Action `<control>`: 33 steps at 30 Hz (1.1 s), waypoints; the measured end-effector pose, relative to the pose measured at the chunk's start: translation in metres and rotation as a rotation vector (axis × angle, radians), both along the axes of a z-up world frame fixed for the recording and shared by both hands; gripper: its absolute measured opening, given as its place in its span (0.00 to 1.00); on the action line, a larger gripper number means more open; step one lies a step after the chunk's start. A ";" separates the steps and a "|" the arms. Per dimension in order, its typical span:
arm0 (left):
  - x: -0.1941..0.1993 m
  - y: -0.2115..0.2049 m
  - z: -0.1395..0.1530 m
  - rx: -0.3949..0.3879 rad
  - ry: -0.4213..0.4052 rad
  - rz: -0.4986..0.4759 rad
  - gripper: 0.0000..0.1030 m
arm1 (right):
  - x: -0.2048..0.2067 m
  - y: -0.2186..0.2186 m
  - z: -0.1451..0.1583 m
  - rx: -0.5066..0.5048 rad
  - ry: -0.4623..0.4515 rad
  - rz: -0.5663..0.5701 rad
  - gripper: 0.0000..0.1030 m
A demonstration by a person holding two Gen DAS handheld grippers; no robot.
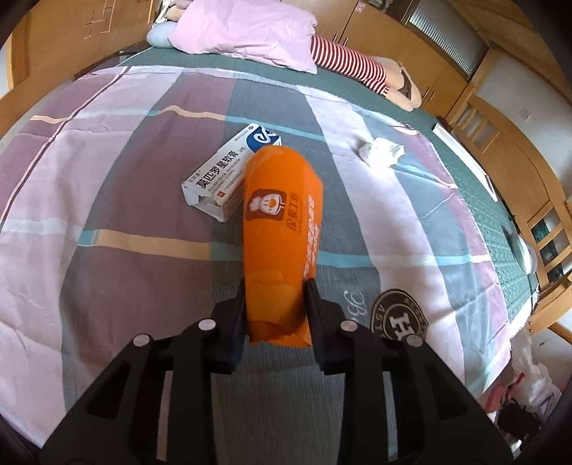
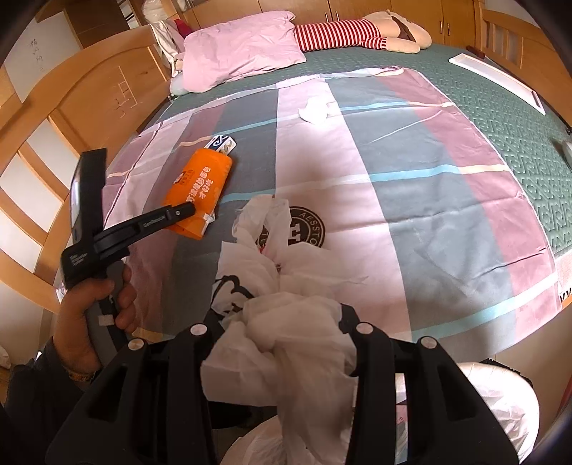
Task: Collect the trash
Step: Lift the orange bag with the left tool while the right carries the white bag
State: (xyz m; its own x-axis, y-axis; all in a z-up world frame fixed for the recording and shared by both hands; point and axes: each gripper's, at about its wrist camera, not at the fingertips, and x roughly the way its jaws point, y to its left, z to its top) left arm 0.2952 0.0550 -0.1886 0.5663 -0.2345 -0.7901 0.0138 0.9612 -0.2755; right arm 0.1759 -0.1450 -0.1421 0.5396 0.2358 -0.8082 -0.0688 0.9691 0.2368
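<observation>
1. Left claw (image 1: 275,289) clamped on orange wrapper (image 1: 282,229), pinched near its lower end; rest of the packet sticks out forward, above the bed (image 1: 107,272).
2. Wrapper seems lifted off the sheet rather than lying on it; probably en route to the bag, a judgement only.
3. Right claw (image 2: 282,322) closed on bunched white plastic bag (image 2: 286,314); held at the gathered top, likely so the mouth can be offered for trash. Mouth opening not visible.
4. Medicine box (image 1: 228,171) on the bed, just behind the wrapper, one end flap open; not yet collected.
5. Crumpled tissue (image 1: 381,151) beyond the wrapper, off to its right, well apart; also left.
6. Pink pillow (image 1: 246,32) and striped plush toy (image 1: 350,64) far behind the wrapper at the head of the bed; not trash.
</observation>
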 end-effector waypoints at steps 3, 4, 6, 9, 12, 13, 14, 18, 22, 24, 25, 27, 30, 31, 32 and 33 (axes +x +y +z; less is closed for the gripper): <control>-0.012 0.006 0.004 -0.028 -0.006 0.004 0.29 | -0.002 0.003 0.001 0.001 -0.003 0.002 0.40; -0.017 0.008 0.006 -0.037 -0.011 0.006 0.29 | -0.003 0.004 0.001 0.000 -0.007 0.001 0.40; -0.024 0.009 0.011 -0.047 -0.027 0.009 0.28 | -0.004 0.006 0.002 0.000 -0.014 0.001 0.40; -0.037 0.009 0.019 -0.055 -0.059 0.015 0.26 | -0.008 0.010 0.006 -0.008 -0.036 0.009 0.40; -0.050 0.010 0.025 -0.080 -0.082 0.021 0.25 | -0.012 0.016 0.012 -0.042 -0.071 0.024 0.40; -0.056 0.010 0.027 -0.088 -0.089 0.020 0.24 | -0.013 0.018 0.014 -0.052 -0.082 0.027 0.40; -0.058 0.009 0.028 -0.088 -0.093 0.018 0.24 | -0.014 0.019 0.015 -0.057 -0.088 0.029 0.40; -0.065 0.007 0.026 -0.071 -0.084 0.012 0.24 | -0.017 0.018 0.016 -0.047 -0.088 0.025 0.40; -0.070 0.015 0.021 -0.114 -0.053 0.026 0.24 | -0.019 0.017 0.015 -0.042 -0.083 0.018 0.40; -0.072 0.018 0.018 -0.132 -0.040 0.028 0.23 | -0.020 0.017 0.015 -0.037 -0.082 0.017 0.40; -0.074 0.019 0.016 -0.138 -0.028 0.029 0.23 | -0.020 0.017 0.016 -0.036 -0.082 0.018 0.40; -0.076 0.018 0.012 -0.141 -0.003 0.025 0.24 | -0.021 0.019 0.017 -0.035 -0.086 0.020 0.40; -0.076 0.015 0.005 -0.129 0.035 0.013 0.25 | -0.022 0.021 0.018 -0.033 -0.089 0.025 0.40; -0.075 0.014 0.003 -0.126 0.046 0.013 0.25 | -0.022 0.021 0.017 -0.032 -0.089 0.026 0.40; -0.075 0.014 0.002 -0.129 0.056 0.015 0.26 | -0.023 0.022 0.017 -0.033 -0.088 0.027 0.40; -0.075 0.015 0.000 -0.134 0.062 0.018 0.29 | -0.023 0.022 0.016 -0.032 -0.085 0.026 0.40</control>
